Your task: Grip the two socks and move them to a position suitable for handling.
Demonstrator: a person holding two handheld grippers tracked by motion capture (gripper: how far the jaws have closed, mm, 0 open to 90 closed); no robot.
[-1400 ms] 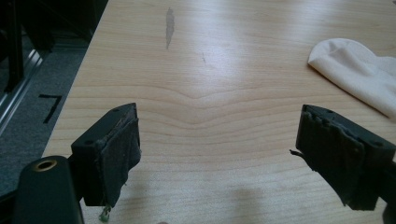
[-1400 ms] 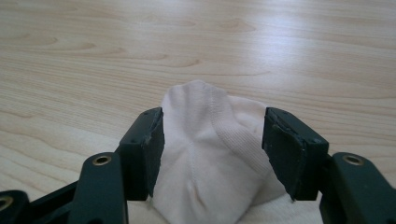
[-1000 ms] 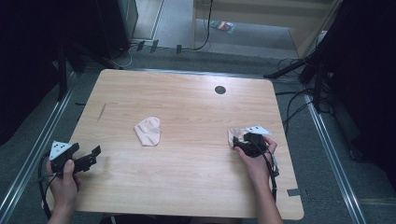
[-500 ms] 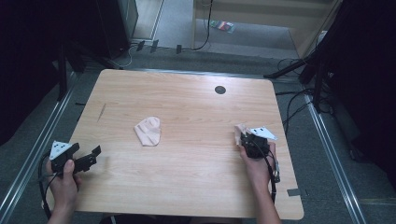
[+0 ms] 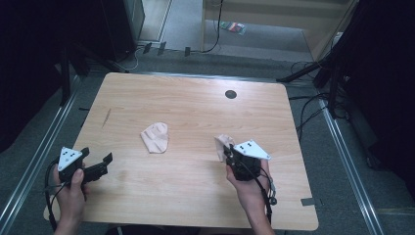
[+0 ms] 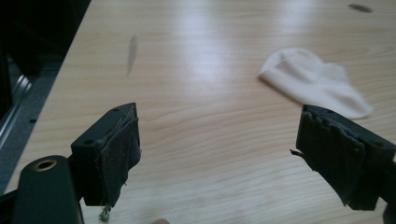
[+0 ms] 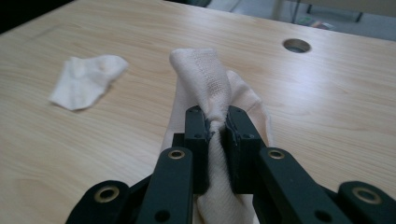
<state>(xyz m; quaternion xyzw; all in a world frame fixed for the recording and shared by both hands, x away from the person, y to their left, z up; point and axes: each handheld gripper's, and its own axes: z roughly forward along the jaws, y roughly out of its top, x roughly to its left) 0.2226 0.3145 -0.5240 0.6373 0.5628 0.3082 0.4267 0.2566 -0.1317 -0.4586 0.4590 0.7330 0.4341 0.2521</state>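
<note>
We've got the right gripper (image 7: 215, 128) clamped on a cream sock (image 7: 205, 74) and carried it leftward toward the flat sock (image 5: 155, 137) mid-table. Our left gripper (image 5: 93, 166) waits wide open, empty, at the near-left edge; probably we're pairing them.

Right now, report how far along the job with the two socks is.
Done: the right tongs have shut on one sock and hold it bunched above the table. In hand: moving that sock. Left: the second sock lies flat mid-table, untouched; the left tongs are open and empty.
</note>
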